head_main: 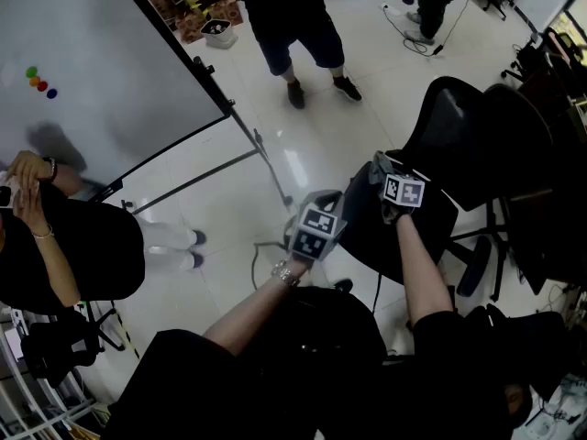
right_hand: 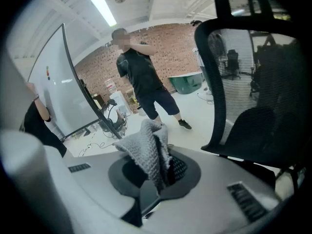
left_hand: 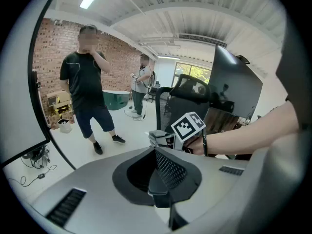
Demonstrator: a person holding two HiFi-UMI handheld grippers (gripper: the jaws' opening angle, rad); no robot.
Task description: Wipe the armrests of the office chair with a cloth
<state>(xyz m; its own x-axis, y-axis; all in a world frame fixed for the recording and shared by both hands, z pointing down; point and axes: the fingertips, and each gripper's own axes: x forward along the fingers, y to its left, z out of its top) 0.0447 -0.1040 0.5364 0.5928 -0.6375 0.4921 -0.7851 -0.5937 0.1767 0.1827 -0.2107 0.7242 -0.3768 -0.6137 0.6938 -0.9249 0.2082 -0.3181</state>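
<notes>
Room: a pale glossy floor [head_main: 275, 177] lies below both claws, which hang in the air and touch nothing.
Whiteboard [head_main: 101, 62]: well off to the left of the left claw.
Office chair [right_hand: 263, 82]: black mesh, just ahead and to the right of the right claw. Which dark part is an armrest I cannot tell.
Bystander [head_main: 289, 16]: beyond both claws, well apart.
Right claw [right_hand: 161, 174]: pinching a grey knitted cloth [right_hand: 146, 152] by its lower folds. The rest is bunched loosely above the jaws, clear of the chair.
Left claw [left_hand: 163, 174]: jaws pressed together on nothing, with the right claw just ahead of it.
Risk, slip: only a small part of the cloth seems caught, so dragging it along an armrest could pull it free.
Risk, scrape: the loose bunch could fold aside and leave bare jaw rubbing the arm.
Risk, roll: with nothing steadying it, the chair may swivel or roll away under pressure.
</notes>
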